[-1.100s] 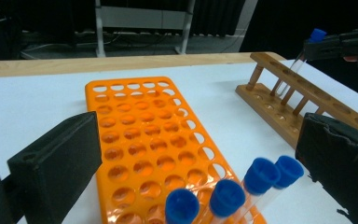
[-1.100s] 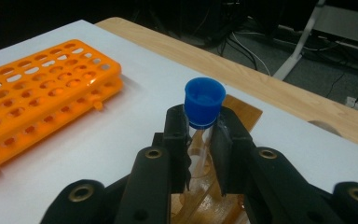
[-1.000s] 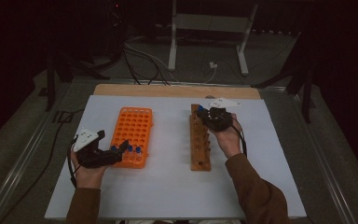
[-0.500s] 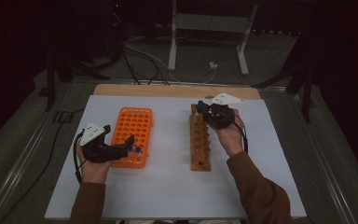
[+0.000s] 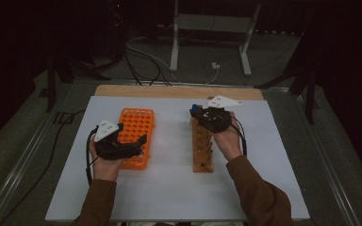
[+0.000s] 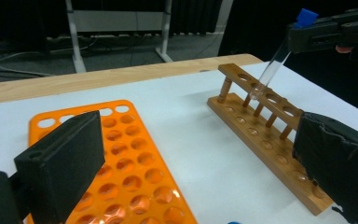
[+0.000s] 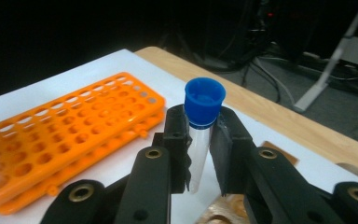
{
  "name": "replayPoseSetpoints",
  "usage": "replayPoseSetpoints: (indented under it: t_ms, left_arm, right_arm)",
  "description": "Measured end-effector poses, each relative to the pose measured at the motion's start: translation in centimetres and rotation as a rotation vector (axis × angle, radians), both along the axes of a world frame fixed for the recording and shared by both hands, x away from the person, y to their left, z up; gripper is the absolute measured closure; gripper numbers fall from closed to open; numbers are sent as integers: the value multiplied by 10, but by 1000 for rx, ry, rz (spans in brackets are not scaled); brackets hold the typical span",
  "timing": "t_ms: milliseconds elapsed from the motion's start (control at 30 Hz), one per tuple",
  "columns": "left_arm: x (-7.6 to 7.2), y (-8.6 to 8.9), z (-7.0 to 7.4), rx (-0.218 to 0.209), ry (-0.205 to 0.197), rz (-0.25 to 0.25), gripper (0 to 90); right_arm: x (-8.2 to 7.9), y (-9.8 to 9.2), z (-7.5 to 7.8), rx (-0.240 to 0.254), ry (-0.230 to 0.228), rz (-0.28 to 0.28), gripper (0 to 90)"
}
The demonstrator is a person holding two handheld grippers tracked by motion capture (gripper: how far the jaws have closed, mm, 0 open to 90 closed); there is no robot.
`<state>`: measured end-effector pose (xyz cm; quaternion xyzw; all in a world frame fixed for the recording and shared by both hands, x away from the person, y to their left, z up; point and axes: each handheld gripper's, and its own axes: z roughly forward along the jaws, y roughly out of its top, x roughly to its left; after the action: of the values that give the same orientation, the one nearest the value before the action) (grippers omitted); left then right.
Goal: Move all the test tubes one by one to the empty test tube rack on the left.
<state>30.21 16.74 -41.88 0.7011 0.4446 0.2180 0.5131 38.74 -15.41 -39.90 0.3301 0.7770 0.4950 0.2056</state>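
My right gripper point(image 5: 200, 113) is shut on a clear test tube point(image 7: 198, 154) just below its blue cap point(image 7: 204, 103). It holds the tube tilted over the far end of the wooden tube rack point(image 5: 201, 147). In the left gripper view the tube's point(image 6: 271, 71) rounded tip sits at a hole in the wooden rack's point(image 6: 272, 137) top rail. My left gripper point(image 5: 140, 144) hovers over the near right corner of the orange tube rack point(image 5: 135, 123). Its black pads point(image 6: 67, 161) stand wide apart, open, with nothing between them.
Both racks lie on a white sheet point(image 5: 169, 188) over a wooden table point(image 5: 169, 91). A small blue cap point(image 6: 233, 223) peeks in beside the orange rack's near end. A metal stand point(image 5: 209, 23) and cables point(image 5: 146, 61) lie on the dark floor beyond.
My left hand has drifted right, bringing its jaws over the orange rack's near corner. My right hand has risen slightly with the tube over the wooden rack.
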Motion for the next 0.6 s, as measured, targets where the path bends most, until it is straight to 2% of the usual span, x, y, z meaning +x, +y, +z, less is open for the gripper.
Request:
replayPoseSetpoints:
  t_ms: [133, 467, 600]
  left_arm:
    - [1, -6, 0, 1, 0, -7, 55]
    - [3, -23, 1, 23, -9, -39, 89]
    - [3, -29, 1, 33, -22, -50, 158]
  right_arm:
    - [-3, 7, 0, 19, 17, 30, 771]
    - [-16, 30, 4, 24, 38, 114, 770]
    - [-20, 38, 6, 28, 48, 141, 770]
